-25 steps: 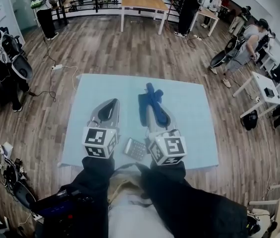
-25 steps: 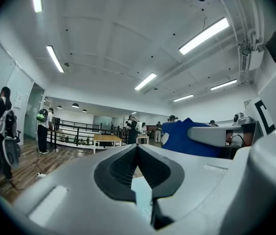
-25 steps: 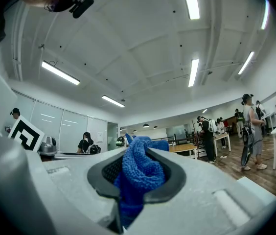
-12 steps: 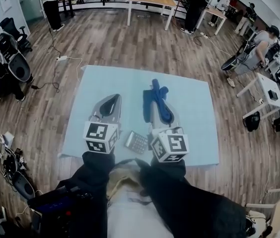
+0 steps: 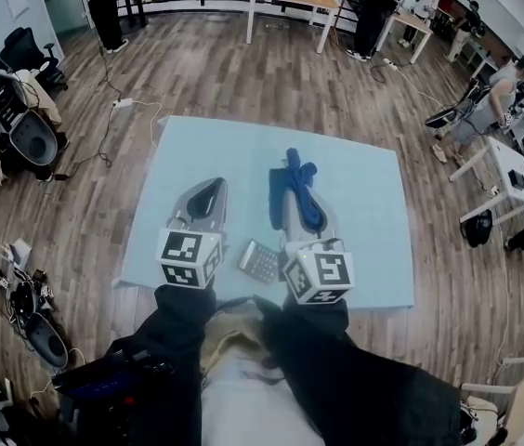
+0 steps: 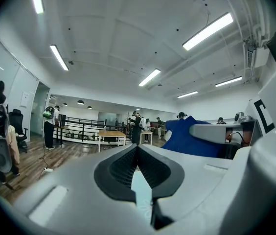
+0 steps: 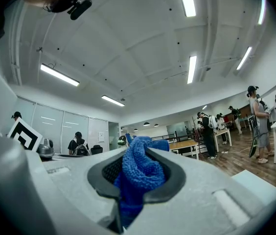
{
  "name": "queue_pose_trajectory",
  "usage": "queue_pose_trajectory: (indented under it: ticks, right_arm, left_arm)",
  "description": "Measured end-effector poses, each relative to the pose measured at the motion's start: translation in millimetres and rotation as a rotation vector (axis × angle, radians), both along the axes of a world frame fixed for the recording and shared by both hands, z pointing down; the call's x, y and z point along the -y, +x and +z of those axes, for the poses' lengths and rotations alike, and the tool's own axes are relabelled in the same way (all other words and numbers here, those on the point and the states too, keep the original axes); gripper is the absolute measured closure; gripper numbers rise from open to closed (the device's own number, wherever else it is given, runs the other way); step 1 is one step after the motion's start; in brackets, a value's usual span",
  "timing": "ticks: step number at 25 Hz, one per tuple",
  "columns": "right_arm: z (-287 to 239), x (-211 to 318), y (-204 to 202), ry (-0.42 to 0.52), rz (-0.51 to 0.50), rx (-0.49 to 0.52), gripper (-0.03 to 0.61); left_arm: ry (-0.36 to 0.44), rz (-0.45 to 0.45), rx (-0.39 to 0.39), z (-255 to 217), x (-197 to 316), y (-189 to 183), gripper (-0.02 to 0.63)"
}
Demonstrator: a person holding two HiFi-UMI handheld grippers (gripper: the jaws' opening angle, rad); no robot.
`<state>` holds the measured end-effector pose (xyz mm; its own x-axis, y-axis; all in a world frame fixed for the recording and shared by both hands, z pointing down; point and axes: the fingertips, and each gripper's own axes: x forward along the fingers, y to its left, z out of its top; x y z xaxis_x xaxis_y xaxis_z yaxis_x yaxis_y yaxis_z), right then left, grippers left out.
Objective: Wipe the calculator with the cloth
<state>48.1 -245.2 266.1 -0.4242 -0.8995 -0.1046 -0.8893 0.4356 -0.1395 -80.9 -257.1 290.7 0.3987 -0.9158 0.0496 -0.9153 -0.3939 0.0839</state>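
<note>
Calculator [image 5: 260, 260] lies near the front edge of the pale blue worktop [image 5: 360, 189], between both tools. Right hand-held gripper [image 7: 138, 153] clenches a soft, limp blue cloth [image 5: 293, 186]. Left hand-held gripper [image 5: 208, 195] is closed, empty. Calculator likely slides easily, so brace its edges.

Deep blue cloth [image 5: 294, 191] with a looped weave. Right claw [image 7: 138, 153] and left claw [image 6: 138, 148] pale grey with black pads, each cube patterned in black-and-white squares. Grey calculator [image 5: 260, 260] with dark keys. Pale blue worktop [image 5: 364, 203]. Brown wood-plank floor [image 5: 225, 72]. Black sleeves [image 5: 336, 370]
</note>
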Motion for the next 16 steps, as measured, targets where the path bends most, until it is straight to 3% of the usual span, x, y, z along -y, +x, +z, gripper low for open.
queue_pose_trajectory:
  ticks: [8,16]
  right_arm:
    - [7.3,-0.2,-5.7,-0.026,-0.021,0.007,0.522]
    - [17.0,-9.5,9.7,-0.033,-0.038,0.007,0.522]
  left_arm:
    - [-0.033,-0.011,-0.002,10.0,-3.0,-4.6,0.617]
    - [-0.051,-0.008,-0.001,23.7,-11.8,16.5,0.617]
